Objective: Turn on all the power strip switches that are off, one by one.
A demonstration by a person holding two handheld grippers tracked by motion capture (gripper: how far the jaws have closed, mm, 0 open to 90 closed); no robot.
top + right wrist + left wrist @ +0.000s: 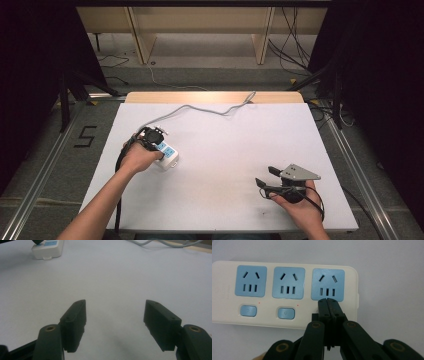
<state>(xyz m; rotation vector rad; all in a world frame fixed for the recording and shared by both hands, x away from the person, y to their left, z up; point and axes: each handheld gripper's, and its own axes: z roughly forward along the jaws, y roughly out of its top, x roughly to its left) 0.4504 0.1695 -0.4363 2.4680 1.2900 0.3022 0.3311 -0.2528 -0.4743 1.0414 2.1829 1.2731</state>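
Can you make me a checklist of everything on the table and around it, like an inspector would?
Surface: white table, bare apart from the things below.
Job's things: cream power strip near the left side, three blue sockets and two blue switches in the left gripper view.
Clutter: nothing seen.
Grippers: left gripper shut, tips together at the strip's end socket, where a third switch would be; right gripper open, holding nothing, over bare table.
Cables: grey cord runs from the strip off the far edge; black cables on the floor beyond.
Surroundings: wooden furniture behind, dark curtains on both sides, a "5" mark on the floor.
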